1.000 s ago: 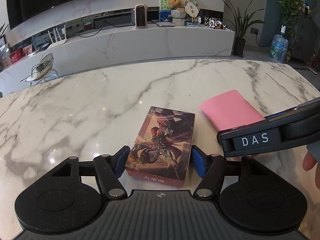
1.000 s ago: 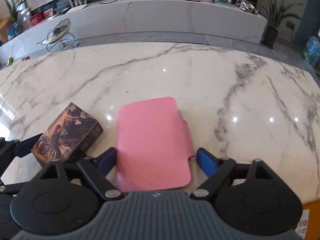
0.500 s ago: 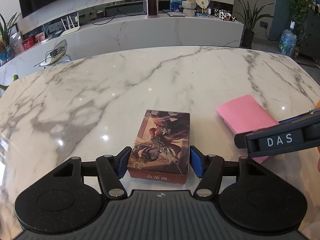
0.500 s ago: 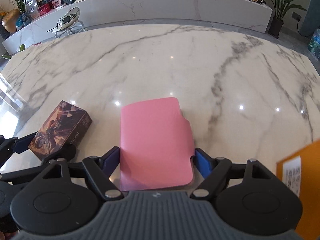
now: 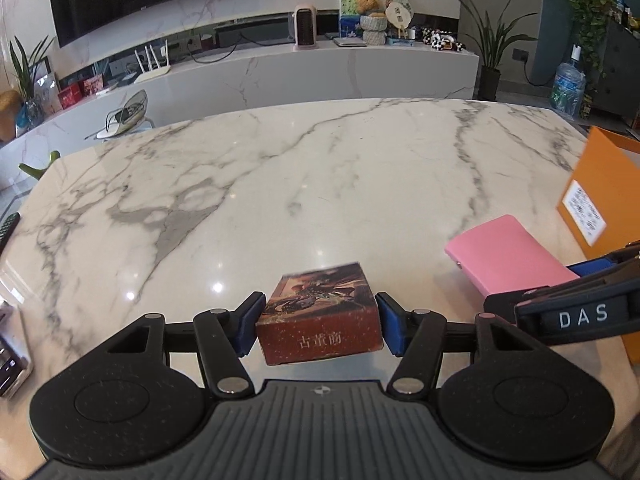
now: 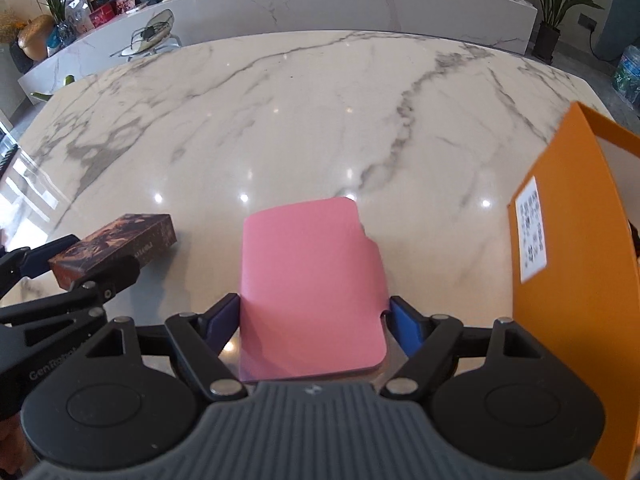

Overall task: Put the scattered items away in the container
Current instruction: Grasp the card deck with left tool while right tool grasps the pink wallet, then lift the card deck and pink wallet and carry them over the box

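Note:
My left gripper [image 5: 319,324] is shut on a dark red illustrated card box [image 5: 320,316] and holds it lifted above the marble table [image 5: 280,184]. The box also shows in the right wrist view [image 6: 116,246] at the left. My right gripper [image 6: 314,320] is shut on a flat pink case [image 6: 312,292], held above the table; the case also shows in the left wrist view [image 5: 508,256]. An orange cardboard container [image 6: 576,280] stands at the right, close to the right gripper; it also shows in the left wrist view [image 5: 604,200].
A long marble counter [image 5: 320,68] with a small heater, a router and toys runs behind the table. Potted plants and a water bottle [image 5: 568,84] stand at the far right. A dark device lies at the table's left edge [image 5: 8,232].
Both grippers have risen and pulled back with their items lifted off the table. The orange container has come into view at the right.

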Demonstrator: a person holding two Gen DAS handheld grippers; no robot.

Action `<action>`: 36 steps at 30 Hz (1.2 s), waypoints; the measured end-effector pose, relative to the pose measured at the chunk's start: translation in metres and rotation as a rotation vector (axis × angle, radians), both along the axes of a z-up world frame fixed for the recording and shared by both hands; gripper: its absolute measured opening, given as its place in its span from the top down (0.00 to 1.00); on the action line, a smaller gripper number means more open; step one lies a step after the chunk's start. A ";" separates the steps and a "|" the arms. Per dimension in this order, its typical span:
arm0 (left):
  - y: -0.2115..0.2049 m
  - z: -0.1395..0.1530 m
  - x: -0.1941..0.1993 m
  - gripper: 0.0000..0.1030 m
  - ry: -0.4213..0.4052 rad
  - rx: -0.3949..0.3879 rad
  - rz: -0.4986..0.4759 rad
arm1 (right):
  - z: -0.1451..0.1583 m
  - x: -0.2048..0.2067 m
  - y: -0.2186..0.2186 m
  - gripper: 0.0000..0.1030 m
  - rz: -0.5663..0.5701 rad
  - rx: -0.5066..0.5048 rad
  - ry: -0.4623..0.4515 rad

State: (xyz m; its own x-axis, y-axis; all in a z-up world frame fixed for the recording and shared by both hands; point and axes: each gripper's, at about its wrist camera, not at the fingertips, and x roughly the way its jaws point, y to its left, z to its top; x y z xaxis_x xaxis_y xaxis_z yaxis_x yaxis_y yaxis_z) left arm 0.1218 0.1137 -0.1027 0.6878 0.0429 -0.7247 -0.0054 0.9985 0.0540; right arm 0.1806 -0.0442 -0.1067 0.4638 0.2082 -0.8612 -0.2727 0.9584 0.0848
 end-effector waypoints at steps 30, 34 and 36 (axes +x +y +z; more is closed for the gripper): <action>-0.072 0.074 -0.042 0.33 -0.209 0.050 -0.120 | 0.072 -0.074 -0.081 0.22 -0.090 0.191 -0.235; -0.092 0.087 -0.036 0.33 -0.241 0.039 -0.163 | 0.084 -0.073 -0.102 0.22 -0.133 0.207 -0.275; -0.105 0.092 -0.033 0.33 -0.255 0.033 -0.193 | 0.088 -0.071 -0.115 0.22 -0.160 0.209 -0.292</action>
